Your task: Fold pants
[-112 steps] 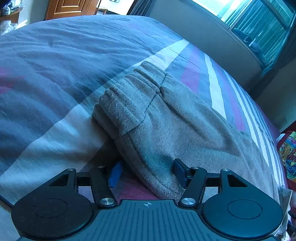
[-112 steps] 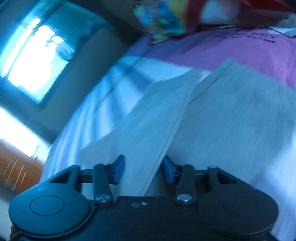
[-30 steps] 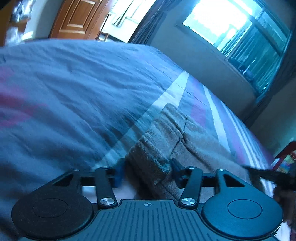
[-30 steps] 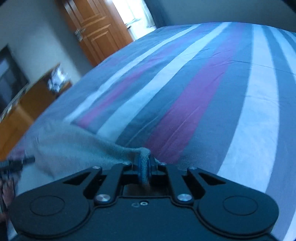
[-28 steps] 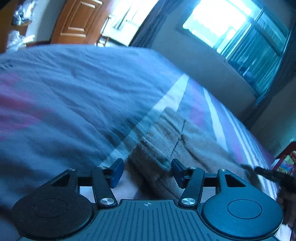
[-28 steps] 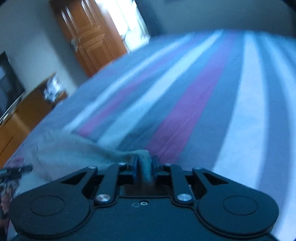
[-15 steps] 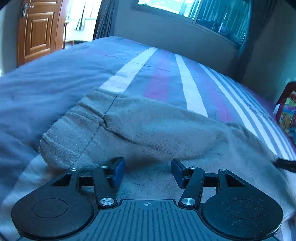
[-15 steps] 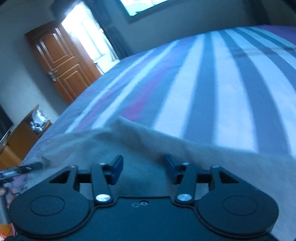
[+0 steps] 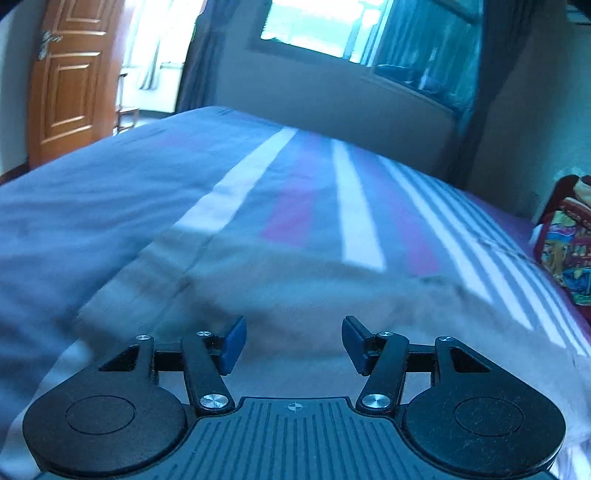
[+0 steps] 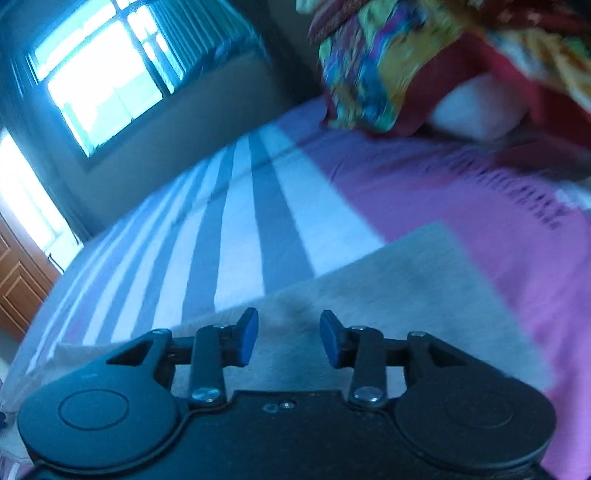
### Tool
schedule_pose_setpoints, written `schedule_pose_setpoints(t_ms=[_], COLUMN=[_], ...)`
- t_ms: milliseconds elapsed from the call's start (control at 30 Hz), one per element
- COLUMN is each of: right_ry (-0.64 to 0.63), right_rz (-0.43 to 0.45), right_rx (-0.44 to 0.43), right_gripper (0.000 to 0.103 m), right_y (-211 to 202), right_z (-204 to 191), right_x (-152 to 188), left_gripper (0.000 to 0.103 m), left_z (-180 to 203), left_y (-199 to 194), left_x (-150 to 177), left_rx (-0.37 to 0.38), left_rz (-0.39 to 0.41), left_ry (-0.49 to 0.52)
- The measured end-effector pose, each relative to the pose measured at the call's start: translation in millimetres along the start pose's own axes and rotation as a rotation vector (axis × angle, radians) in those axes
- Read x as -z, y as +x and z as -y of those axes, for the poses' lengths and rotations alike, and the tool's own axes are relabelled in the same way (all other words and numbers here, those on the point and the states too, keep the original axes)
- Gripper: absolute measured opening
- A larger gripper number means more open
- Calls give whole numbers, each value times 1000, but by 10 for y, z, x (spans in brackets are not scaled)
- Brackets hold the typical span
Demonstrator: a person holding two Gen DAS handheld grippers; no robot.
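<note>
Grey pants [image 9: 295, 288] lie flat on the striped bed cover [image 9: 303, 192], blurred by motion. My left gripper [image 9: 291, 341] is open and empty, hovering just above the cloth near the waistband side. In the right wrist view the pants [image 10: 388, 280] spread across the lower frame with a straight edge toward the pillows. My right gripper [image 10: 288, 338] is open and empty, just above the cloth.
A colourful patterned pillow [image 10: 365, 70] and a white pillow [image 10: 480, 107] lie at the head of the bed. The patterned pillow also shows at the right in the left wrist view [image 9: 569, 240]. A wooden door [image 9: 62, 81] and a window [image 9: 317, 33] stand beyond the bed.
A second ago my right gripper was shut on a pant edge, carrying it across; it has let go and turned toward the pillows. My left gripper stayed open and lifted its view.
</note>
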State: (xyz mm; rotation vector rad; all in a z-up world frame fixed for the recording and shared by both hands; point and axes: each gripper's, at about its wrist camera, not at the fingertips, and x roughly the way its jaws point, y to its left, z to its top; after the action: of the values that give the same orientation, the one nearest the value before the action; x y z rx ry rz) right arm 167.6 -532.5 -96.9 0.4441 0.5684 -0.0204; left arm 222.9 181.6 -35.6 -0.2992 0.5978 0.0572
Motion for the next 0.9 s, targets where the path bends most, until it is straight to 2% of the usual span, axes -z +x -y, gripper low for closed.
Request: schedule_pose_setpoints(t_ms=[67,133,200,267,333,367,467,600,667,733,800,867,900], right_ry=[-7,0,26,105,165,180,269,401,470,504,550,519,503], right_rz=[16,21,1,-17,29,57,101,66,52,77,78,131,163], right_rx=[-12,-18,45,102,116,125,104,75,79,76,117,176,173], right_gripper=[38,36,38,35,40,39,46,47,44,40,37,39,39], right_y=[-76,-109,-120,-188,-451,-592,-914,-905,-859,-818,-809,-914,-968], right_z=[-4,20,164,376,551,611,813,1043,1072,1091,1077,969,920], right_x=[21,80,151,177,236,259,347,452,510,541,543,541,543], left_gripper=[57,57,57,57,57,58,58,58,59,63,69,70,70], left_z=[164,251,212,131,38,-16,-192,-338,-328,-314,-304,-277,-269], left_y=[145,330,448,269,66,-59,-324,-336,-276,-231,-203,-201,-201], left_x=[-90,-50,90,175,223,256,343,401,425,438,444,471,480], left_rx=[15,-13,-76,-65,-64,-64,-77,-93,-108,-114,-107,-110,-111], left_rz=[-25,-114,-201,-163,-139,-123,-87,-104,-123,-131,-128,-127,-125], left_ry=[30,66,77,64,35,30,-8,-30,-13,-14,-23,-12,-9])
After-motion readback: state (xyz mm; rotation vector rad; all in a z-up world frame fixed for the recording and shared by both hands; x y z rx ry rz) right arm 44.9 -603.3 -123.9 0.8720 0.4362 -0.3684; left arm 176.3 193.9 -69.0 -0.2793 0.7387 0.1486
